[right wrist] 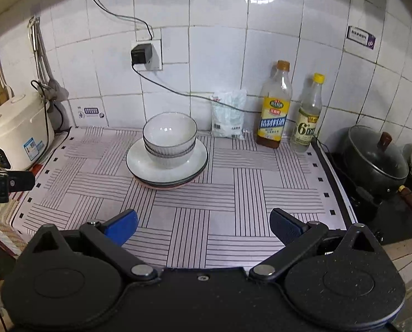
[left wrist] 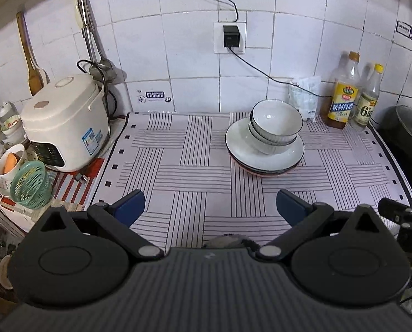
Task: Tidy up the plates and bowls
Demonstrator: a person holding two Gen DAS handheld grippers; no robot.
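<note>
Two nested white bowls (left wrist: 275, 126) with dark rims sit on a stack of plates (left wrist: 264, 155), white on top and a pink one at the bottom, on the striped mat (left wrist: 178, 171). The same bowls (right wrist: 170, 138) and plates (right wrist: 164, 168) show in the right wrist view. My left gripper (left wrist: 210, 207) is open and empty, well short of the stack and left of it. My right gripper (right wrist: 203, 224) is open and empty, short of the stack and right of it. Each gripper's edge shows in the other view.
A white rice cooker (left wrist: 64, 127) stands at the left, with a green basket (left wrist: 31, 185) and a cup beside it. Two bottles (right wrist: 275, 108) and a white bag (right wrist: 229, 116) stand against the tiled wall. A black lidded pot (right wrist: 377, 160) sits on the stove at right.
</note>
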